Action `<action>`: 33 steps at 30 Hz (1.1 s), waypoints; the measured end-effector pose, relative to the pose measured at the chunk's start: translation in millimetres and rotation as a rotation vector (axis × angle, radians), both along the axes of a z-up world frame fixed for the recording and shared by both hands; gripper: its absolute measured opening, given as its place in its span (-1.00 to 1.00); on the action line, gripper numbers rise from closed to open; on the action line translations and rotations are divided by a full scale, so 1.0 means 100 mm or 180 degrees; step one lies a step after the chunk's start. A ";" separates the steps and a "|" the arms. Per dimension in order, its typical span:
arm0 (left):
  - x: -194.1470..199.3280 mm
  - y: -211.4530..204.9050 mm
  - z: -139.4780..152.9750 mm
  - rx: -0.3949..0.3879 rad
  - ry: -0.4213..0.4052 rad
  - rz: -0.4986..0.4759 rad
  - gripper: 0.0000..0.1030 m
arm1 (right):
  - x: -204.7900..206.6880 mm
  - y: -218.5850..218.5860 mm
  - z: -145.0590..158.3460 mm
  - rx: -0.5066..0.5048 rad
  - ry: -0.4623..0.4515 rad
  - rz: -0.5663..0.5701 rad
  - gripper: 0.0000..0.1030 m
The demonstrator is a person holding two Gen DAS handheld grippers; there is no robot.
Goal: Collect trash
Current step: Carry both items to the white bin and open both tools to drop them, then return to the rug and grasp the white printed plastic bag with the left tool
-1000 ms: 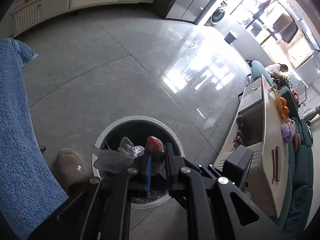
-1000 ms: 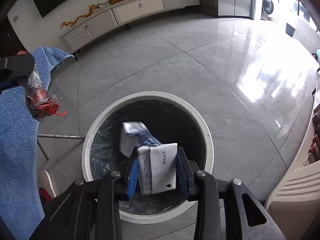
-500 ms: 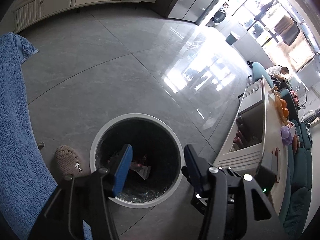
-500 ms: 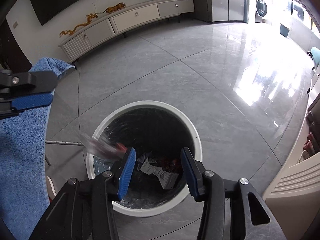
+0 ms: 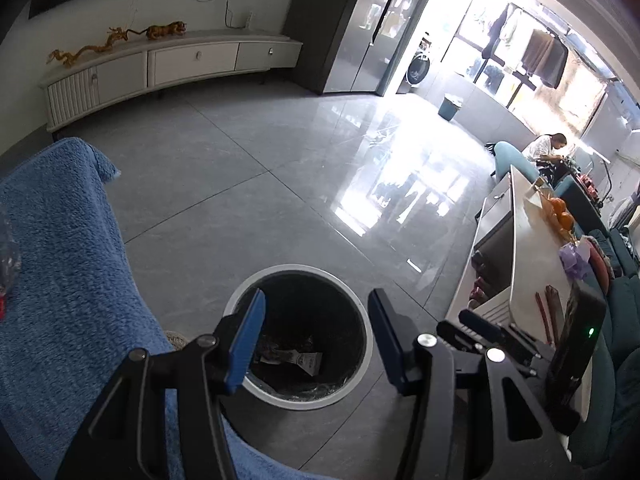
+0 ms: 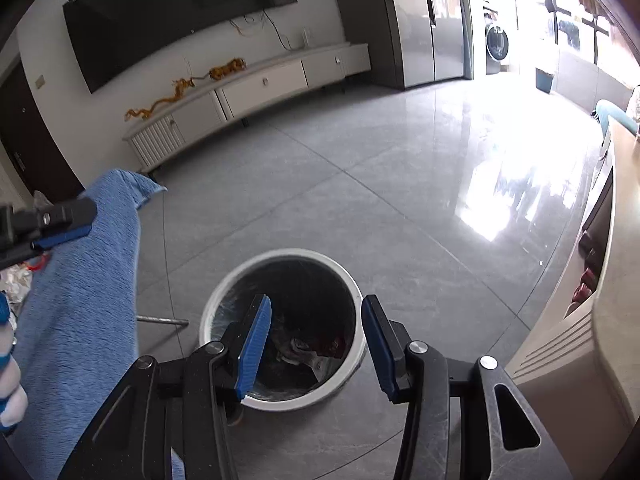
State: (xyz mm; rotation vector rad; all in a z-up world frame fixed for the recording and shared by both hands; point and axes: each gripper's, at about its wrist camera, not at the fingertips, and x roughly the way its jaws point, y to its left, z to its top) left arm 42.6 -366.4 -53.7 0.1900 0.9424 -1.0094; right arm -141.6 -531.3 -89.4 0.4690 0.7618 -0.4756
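Note:
A round white trash bin (image 5: 362, 356) with a dark liner stands on the grey floor; it also shows in the right wrist view (image 6: 352, 280). Wrappers and paper trash (image 5: 298, 356) lie at its bottom, also seen in the right wrist view (image 6: 312, 350). My left gripper (image 5: 316, 338) is open and empty above the bin. My right gripper (image 6: 316, 346) is open and empty above the bin too. Crumpled plastic trash (image 5: 8, 256) lies at the left edge on a blue towel (image 5: 60, 280).
The blue towel (image 6: 84, 300) covers a surface left of the bin. A pale low table (image 5: 532, 276) with oranges and a teal sofa are at the right. A white TV cabinet (image 6: 248, 92) lines the far wall. A person sits far right.
Both grippers opened and dropped their trash, the plastic wrapper and the white packet, into the bin. Both then rose and pulled back, so the bin looks smaller.

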 end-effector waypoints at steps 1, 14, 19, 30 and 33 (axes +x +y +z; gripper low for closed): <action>-0.05 0.06 0.04 0.0002 -0.0050 -0.0012 0.00 | 0.01 0.05 0.07 -0.0026 -0.0041 0.0037 -0.13; -0.18 1.83 0.59 -0.0111 -0.0582 0.0743 0.02 | 0.54 1.18 0.89 -0.0364 -0.0443 0.1012 -0.13; -0.20 2.76 0.70 -0.0151 -0.0809 0.1262 0.05 | 0.79 1.62 1.11 -0.0482 -0.0549 0.1365 -0.11; -0.47 4.54 0.66 -0.0019 -0.1306 0.2239 0.33 | 1.15 2.75 1.34 -0.0677 -0.0573 0.2288 0.10; -0.41 4.85 0.57 0.0125 -0.1308 0.2368 0.33 | 1.30 3.02 1.28 -0.0661 -0.0517 0.2529 0.13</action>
